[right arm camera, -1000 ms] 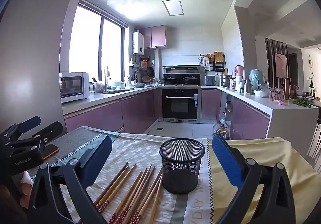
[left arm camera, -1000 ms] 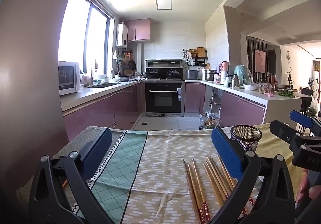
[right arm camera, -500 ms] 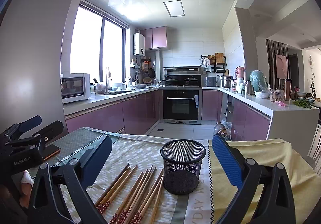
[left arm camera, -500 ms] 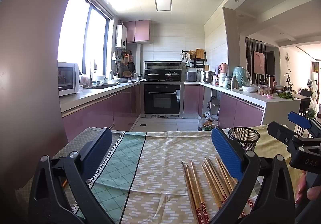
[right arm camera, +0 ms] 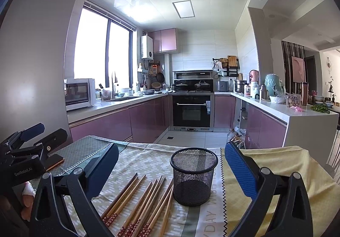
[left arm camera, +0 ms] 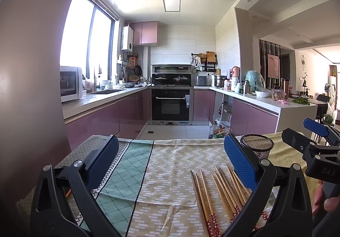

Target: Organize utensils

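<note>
Roughly level: both tongs sit above the near part of the table, spread wide and holding nothing.
Left tongs (left arm camera: 170, 162): blue pads far apart, bare patterned cloth between them; in the right wrist view the left tongs (right arm camera: 31, 137) show at the left border, also parted.
Right tongs (right arm camera: 170, 167): pads wide, with the mesh cup framed between them; in the left wrist view the right tongs (left arm camera: 306, 133) show at the right border, past the cup.
Chopsticks (left arm camera: 214, 194): a loose fan of wooden sticks with red patterned ends, lying flat on the cloth, tips pointing away toward the kitchen; they lie in front of the left tongs' right pad.
Chopsticks, right view (right arm camera: 138, 203): just left of the cup, the nearest sticks close to or touching its base; which one cannot be told.
Mesh cup (right arm camera: 193, 175): black, upright, open top, standing near the seam where the patterned cloth meets the yellow cloth (right arm camera: 276, 164).
Mesh cup, left view (left arm camera: 258, 146): partly behind the left tongs' right pad, near the table's far edge.
Tablecloth (left arm camera: 170, 173): beige brick pattern with a teal panel at left; its far edge drops off toward the tiled floor (left arm camera: 180, 130).
Open room: bare cloth left of the chopsticks and between the left pads; yellow cloth right of the cup is bare up to the table's right edge.
Phone-like slab (right arm camera: 56, 162): lies near the left edge of the table, under the left tongs.
</note>
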